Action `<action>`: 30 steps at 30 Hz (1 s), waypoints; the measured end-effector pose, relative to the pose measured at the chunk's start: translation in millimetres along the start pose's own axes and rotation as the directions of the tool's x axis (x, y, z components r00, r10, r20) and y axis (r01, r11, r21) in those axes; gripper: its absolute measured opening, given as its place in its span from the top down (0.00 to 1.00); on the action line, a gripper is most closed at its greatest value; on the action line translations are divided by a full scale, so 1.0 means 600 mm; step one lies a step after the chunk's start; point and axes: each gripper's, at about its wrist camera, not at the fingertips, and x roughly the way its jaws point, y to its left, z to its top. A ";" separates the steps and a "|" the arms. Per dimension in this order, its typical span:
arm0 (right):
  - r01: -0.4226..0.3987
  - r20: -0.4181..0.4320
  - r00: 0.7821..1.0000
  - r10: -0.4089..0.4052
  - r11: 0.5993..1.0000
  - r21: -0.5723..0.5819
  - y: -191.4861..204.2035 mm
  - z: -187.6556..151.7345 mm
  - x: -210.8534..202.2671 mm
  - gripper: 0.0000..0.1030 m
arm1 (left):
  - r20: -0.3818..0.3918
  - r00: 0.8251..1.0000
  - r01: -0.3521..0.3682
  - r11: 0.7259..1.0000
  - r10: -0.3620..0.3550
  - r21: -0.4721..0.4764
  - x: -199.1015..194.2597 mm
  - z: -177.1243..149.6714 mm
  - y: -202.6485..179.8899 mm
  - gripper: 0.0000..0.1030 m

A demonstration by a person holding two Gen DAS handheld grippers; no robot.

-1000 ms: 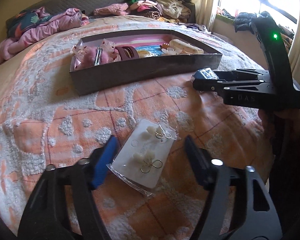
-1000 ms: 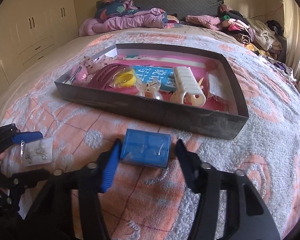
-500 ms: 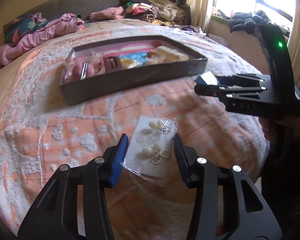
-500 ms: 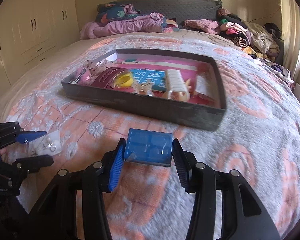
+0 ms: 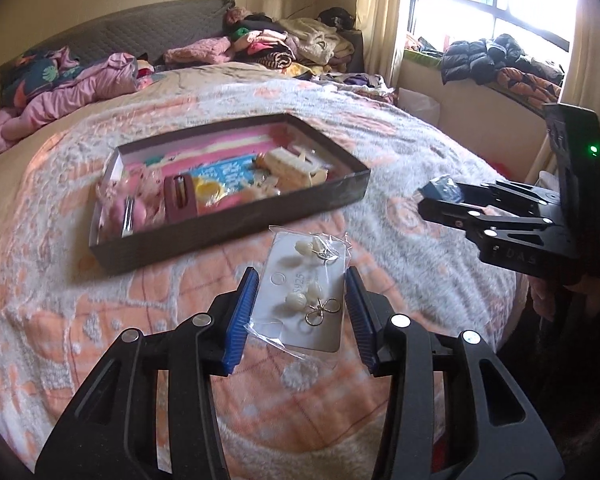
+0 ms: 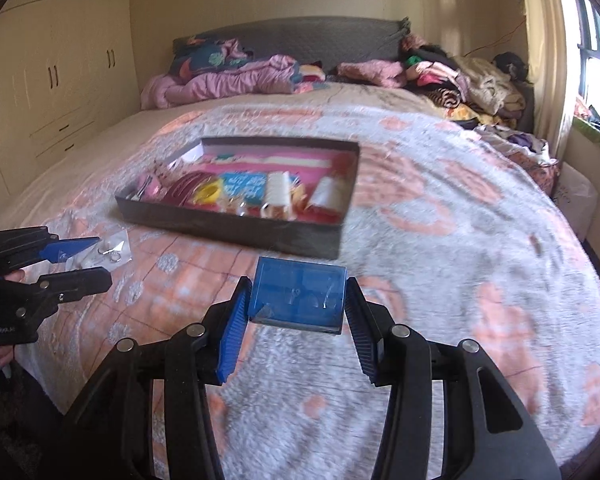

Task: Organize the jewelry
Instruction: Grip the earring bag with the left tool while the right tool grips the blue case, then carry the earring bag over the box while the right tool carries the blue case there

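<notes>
Bedspread (image 5: pixel 80 320), earring card (image 5: pixel 306 300) lengthwise toward tray (image 5: pixel 228 236)

The bedspread (image 5: pixel 80 320) is peach with white tufted flowers. The tray (image 5: pixel 236 232) has dark grey walls and a pink striped floor. A clear blue box (image 6: pixel 298 296) and a white earring card (image 5: pixel 304 300) sit between blue pads (image 5: pixel 240 316).

The bed (image 6: pixel 440 200) carries a dark tray (image 6: pixel 236 228) and heaped clothes (image 6: pixel 236 76).

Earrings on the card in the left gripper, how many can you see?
2: one earring near the card's far end, another nearer the left gripper. The bag's glare could hide more.
</notes>
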 end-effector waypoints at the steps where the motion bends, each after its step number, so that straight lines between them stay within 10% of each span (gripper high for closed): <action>1: 0.003 0.008 1.000 -0.003 1.000 0.005 -0.004 0.002 -0.006 0.56 | 0.004 1.000 0.000 1.000 0.000 -0.002 0.000 0.005 -0.003 0.66; 30: 0.008 0.117 0.993 -0.003 0.999 -0.037 -0.020 0.138 0.049 0.56 | 0.073 0.994 -0.071 0.990 0.080 -0.120 0.086 0.142 0.072 0.66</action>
